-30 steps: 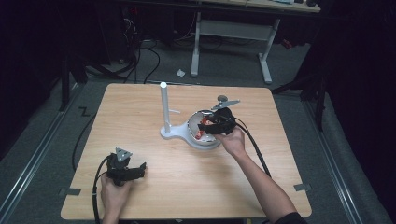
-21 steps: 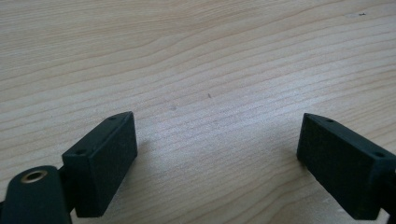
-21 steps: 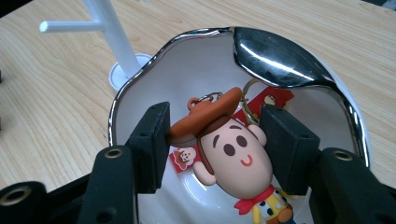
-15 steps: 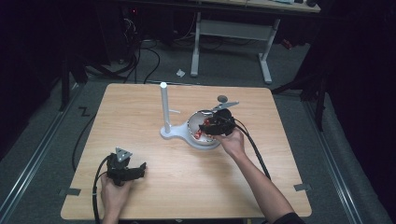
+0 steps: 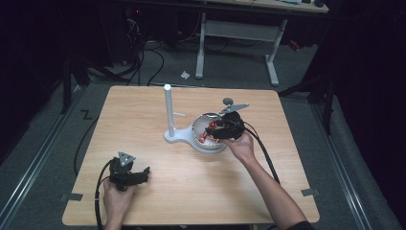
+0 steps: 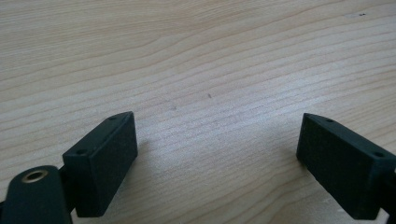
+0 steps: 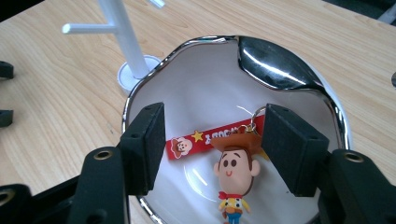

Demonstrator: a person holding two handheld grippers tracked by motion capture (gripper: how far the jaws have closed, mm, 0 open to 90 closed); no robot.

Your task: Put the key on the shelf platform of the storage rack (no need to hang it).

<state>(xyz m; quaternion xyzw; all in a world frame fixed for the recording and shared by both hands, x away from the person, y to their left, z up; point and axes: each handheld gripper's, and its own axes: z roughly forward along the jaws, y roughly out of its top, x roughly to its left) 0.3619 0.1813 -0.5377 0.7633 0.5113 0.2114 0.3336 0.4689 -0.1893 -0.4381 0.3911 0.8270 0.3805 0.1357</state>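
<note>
The right gripper point(image 7: 212, 149) hangs over the white bowl point(image 7: 205, 79), jaws spread around a cowboy keychain point(image 7: 233, 170). The left gripper point(image 6: 217, 156) rests spread on the near-left table point(image 5: 158, 100).

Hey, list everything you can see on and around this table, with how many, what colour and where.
Table: one, light wood, centre.
Bowl: one, white inside with a silver rim, right of table centre.
Keychain figure: one, cowboy doll with brown hat, on a red strap, lying in the bowl.
Stand: one, white post with side pegs, just left of the bowl.
Desk frame: one, white-legged, beyond the table.
Floor cables: several, black, far left.
Left gripper: black, open, over bare wood near the table's front left.
Right gripper: black, open, either side of the keychain.
</note>
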